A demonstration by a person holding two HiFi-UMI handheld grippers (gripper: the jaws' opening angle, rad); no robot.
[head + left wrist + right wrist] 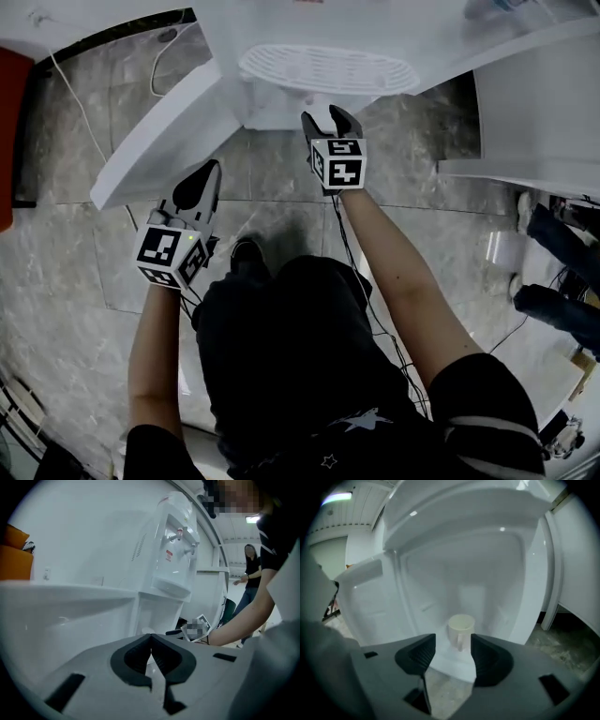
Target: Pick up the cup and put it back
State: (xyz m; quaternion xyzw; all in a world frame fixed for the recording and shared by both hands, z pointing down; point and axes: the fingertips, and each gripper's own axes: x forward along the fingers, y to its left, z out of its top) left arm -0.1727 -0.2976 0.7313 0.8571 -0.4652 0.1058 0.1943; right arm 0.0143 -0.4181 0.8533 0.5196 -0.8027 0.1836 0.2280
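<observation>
A cream cup [460,630] with its handle turned toward me stands on the white floor of the water dispenser's lower compartment [440,578]. My right gripper [453,657] is open at the compartment's mouth; the cup shows just past its fingertips, untouched by the pads. In the head view that gripper [330,122] points under the dispenser's drip tray [328,67], which hides the cup. My left gripper [202,183] hangs back to the left, beside the open compartment door [164,131]. Its jaws [150,637] meet at the tips, shut on nothing.
The open door juts out to the left of the dispenser [176,541]. White furniture [534,122] stands at the right, and cables [70,94] run over the stone floor. Another person [251,573] stands in the background. A red object [11,131] sits at the far left.
</observation>
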